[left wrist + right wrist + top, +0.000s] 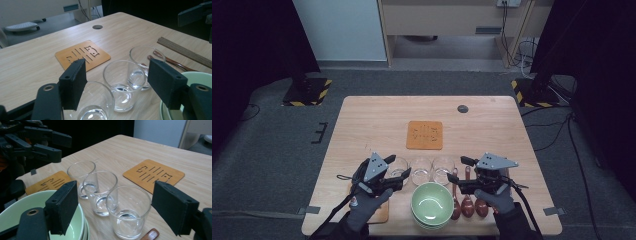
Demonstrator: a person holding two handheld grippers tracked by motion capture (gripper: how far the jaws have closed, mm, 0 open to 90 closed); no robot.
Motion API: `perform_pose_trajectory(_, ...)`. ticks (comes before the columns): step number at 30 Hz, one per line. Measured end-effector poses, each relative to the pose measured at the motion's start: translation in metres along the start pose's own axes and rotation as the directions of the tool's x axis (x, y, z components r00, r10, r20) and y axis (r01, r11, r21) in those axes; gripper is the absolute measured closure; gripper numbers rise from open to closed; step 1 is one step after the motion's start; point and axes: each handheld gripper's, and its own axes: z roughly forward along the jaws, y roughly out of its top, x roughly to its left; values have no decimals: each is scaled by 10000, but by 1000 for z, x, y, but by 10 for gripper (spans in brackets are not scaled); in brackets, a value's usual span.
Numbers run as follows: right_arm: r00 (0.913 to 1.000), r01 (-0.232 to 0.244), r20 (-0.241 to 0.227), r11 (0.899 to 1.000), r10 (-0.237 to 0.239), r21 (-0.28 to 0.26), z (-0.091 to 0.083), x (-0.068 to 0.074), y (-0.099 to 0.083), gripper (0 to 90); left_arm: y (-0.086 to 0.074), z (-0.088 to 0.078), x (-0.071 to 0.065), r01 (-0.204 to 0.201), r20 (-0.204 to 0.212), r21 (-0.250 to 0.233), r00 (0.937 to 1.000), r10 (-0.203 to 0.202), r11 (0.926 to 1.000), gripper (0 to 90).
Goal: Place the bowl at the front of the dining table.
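Near table front, row of glasses: three clear glasses stand side by side, left glass [398, 169], middle glass [421, 170], right glass [443, 168], grouped for pickup.
Left gripper [403, 176]: jaws apart, astride the left glass [93, 106], pads not touching; likely lining up a grasp.
Right gripper [453, 182]: jaws apart, facing the right glass [128, 211], nothing held.
Coaster [425, 135]: lies apart behind the row, probable destination.
Bowls [432, 205]: stacked between the hands.
Spoons [468, 202]: beside the bowls.

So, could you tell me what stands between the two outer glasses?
A third, middle glass stands between the left glass and right glass, clearest in the high view.
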Motion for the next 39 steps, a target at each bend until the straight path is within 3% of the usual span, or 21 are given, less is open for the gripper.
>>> perform_pose_trajectory(10,9987,373,-356,9976,-353,578,11,7,-7,318,-3,4,-15,5,610,340,9981,-26,9994,379)
perform_pose_trajectory(16,9967,572,-622,9942,-516,912,18,13,-12,364,-9,12,-24,-44,1066,909,9943,-53,9959,428)
perform_pose_trajectory(20,9929,943,-834,9877,-842,1245,25,18,-17,425,-12,18,-30,-65,1413,1312,9899,-123,9913,460)
perform_pose_trajectory(23,9904,1146,-924,9838,-1024,1382,28,21,-20,435,-14,20,-33,-187,1430,1554,9897,-38,9877,474)
perform_pose_trajectory(29,9845,1601,-962,9760,-1469,1478,31,24,-22,435,-16,23,-34,-440,1519,1533,9882,204,9872,496)
perform_pose_trajectory(39,9856,1370,-1253,9707,-1136,1976,35,26,-24,539,-18,26,-36,-385,1710,1838,9852,66,9822,528)
